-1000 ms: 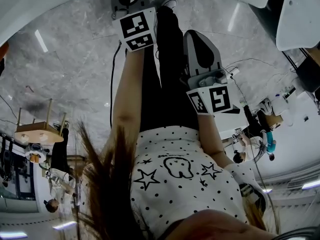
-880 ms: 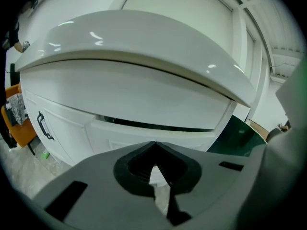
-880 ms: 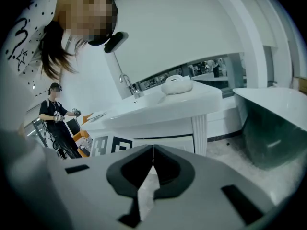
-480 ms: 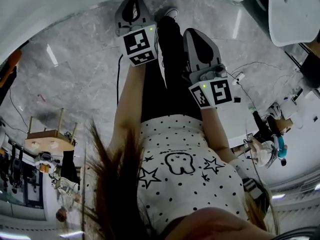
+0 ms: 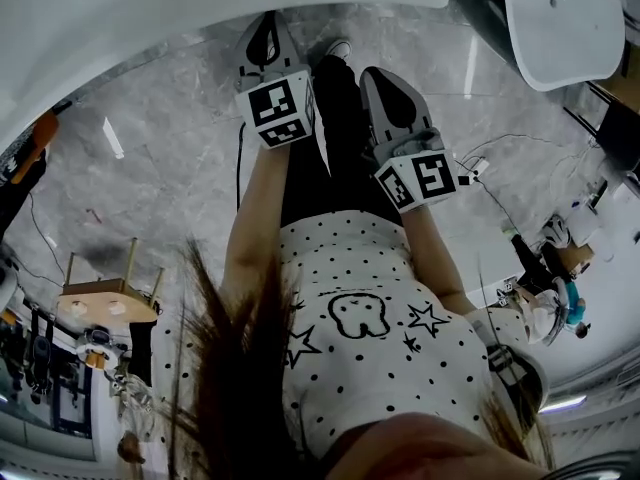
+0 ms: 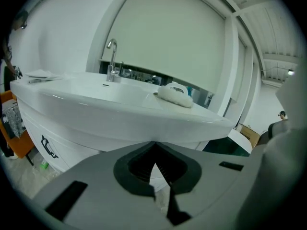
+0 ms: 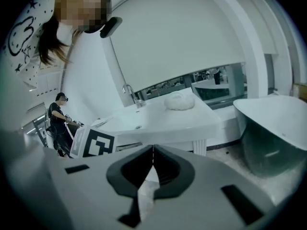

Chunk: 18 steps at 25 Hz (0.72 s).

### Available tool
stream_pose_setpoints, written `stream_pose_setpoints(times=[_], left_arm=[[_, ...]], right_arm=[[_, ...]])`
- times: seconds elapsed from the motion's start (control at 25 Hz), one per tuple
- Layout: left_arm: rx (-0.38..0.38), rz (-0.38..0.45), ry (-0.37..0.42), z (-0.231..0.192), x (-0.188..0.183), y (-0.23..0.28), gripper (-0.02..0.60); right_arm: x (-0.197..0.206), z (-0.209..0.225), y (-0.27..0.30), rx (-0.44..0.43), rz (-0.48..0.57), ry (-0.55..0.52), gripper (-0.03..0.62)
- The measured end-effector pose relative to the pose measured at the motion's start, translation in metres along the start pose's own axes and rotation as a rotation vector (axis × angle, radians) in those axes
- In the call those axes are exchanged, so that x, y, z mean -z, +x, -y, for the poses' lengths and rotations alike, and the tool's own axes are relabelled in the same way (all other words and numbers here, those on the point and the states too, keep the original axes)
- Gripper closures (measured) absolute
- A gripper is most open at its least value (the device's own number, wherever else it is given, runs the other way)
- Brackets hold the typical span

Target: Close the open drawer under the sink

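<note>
Glossy white sink [image 6: 91, 94], smooth curved rim, chrome tap [image 6: 112, 56]. Under it sits the rounded drawer [image 6: 31, 128] with its black handle [image 6: 48, 148]. Left tongs [image 6: 154, 145] and right tongs [image 7: 153, 150] are both pressed together, empty.

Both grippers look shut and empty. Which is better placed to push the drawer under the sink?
Probably the left gripper: in the head view it sits nearer the sink, whose rim fills its own view above the handled cabinet front. The right gripper sits further back.

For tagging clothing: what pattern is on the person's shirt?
The shirt is white with black dots and stars; it shows best in the head view.
</note>
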<state>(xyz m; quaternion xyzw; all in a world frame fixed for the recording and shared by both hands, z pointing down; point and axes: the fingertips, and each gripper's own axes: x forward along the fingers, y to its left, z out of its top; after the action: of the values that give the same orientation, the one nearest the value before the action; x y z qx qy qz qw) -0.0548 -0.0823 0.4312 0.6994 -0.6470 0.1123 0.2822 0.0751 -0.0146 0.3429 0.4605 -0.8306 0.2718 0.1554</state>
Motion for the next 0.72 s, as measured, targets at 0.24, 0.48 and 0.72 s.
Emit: stream_pose_setpoints(times=[0.24,0.48,0.72], left_arm=[[-0.003,0.01,-0.009,-0.004,-0.015,-0.011,0.577],[0.002,0.038,-0.014,-0.002,-0.037,-0.031,0.577],[0.001,0.09,-0.001,-0.003,-0.067,-0.051,0.577]], right_arm=[[-0.01,-0.002,-0.006,0.013,0.008,-0.014,0.58],[-0.033,-0.012,-0.014,0.008,0.047,-0.047,0.579],[-0.055,-0.03,-0.02,-0.017,0.088,-0.078,0.58]])
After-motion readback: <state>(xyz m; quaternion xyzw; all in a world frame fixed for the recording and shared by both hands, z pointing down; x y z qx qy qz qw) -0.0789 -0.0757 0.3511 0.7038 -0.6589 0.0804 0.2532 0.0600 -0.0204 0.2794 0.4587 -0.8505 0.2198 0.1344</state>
